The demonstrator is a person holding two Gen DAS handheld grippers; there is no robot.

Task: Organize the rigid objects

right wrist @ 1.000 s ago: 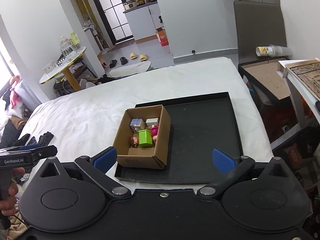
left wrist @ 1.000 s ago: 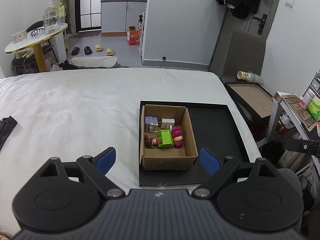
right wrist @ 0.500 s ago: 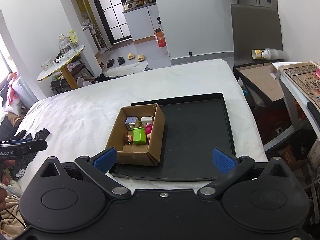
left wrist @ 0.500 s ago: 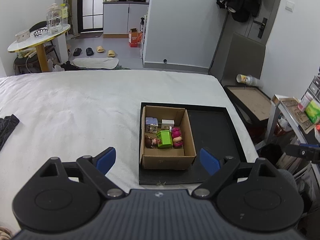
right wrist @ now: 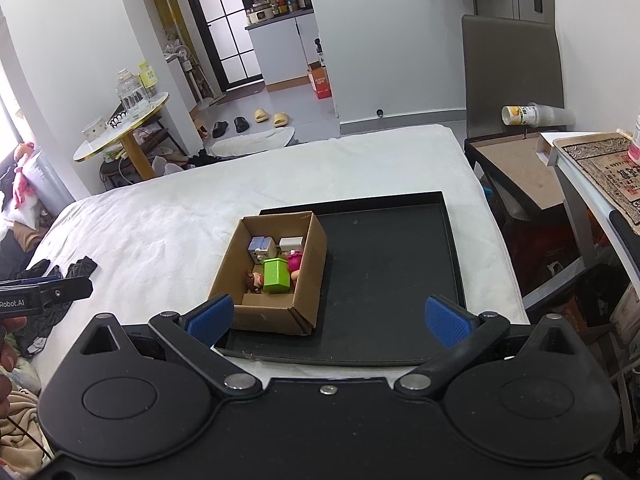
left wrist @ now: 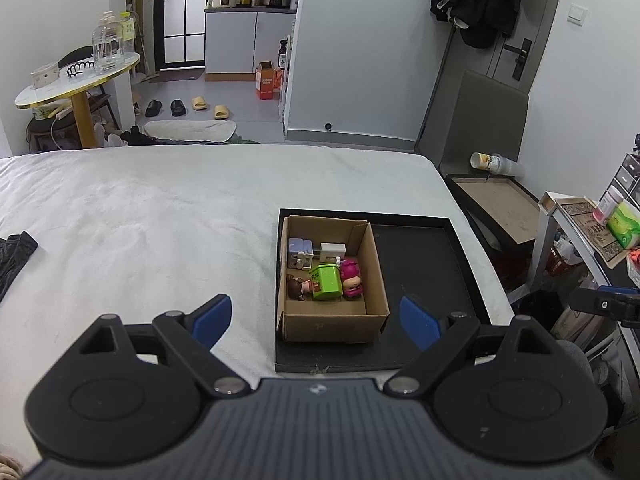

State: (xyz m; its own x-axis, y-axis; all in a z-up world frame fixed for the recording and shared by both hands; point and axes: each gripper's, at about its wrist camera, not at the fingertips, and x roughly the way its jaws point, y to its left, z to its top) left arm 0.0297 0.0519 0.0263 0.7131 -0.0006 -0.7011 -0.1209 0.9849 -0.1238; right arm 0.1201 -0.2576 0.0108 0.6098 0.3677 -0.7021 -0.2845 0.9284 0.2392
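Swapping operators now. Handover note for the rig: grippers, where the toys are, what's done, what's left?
Left gripper: open, empty, held back from the cardboard box.
Right gripper: open, empty, also clear of it.
The box sits on the left side of the black tray, holding the green block, pink figure and other small toys.
Done: toys boxed. Left: no loose toys visible; possibly nothing.

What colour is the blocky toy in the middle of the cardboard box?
The blocky toy is bright green, seen most clearly in the right wrist view.
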